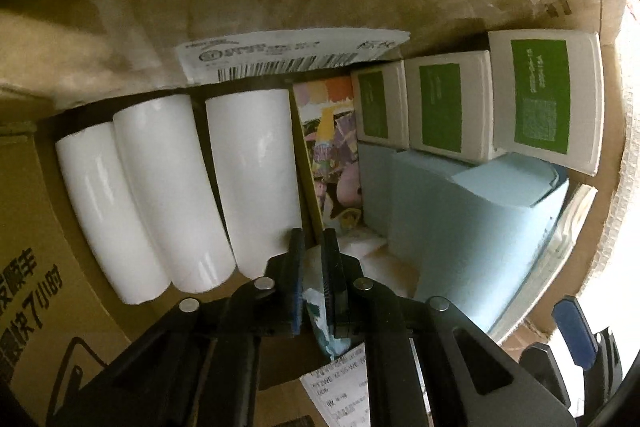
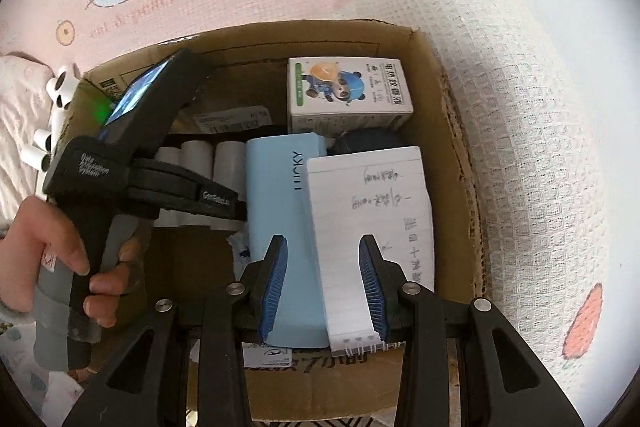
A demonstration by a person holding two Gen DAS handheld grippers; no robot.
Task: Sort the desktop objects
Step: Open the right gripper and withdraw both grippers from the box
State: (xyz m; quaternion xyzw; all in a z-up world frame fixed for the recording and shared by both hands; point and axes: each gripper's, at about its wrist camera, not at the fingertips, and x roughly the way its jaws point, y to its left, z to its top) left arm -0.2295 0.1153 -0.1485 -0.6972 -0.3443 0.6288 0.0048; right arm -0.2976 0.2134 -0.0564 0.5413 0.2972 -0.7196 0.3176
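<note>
While both grippers reach down into the cardboard box [image 2: 452, 95], the left gripper [image 1: 314, 255] pinches a thin printed packet [image 1: 320, 311] beside three white rolls [image 1: 168, 187]; the right gripper [image 2: 324, 259] clamps a light blue case [image 2: 280, 211] and a spiral notepad [image 2: 372, 227] together, near a panda carton [image 2: 348, 95]

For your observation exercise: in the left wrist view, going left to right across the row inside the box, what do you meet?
Three white rolls → colourful thin book → three white boxes with green labels.
</note>
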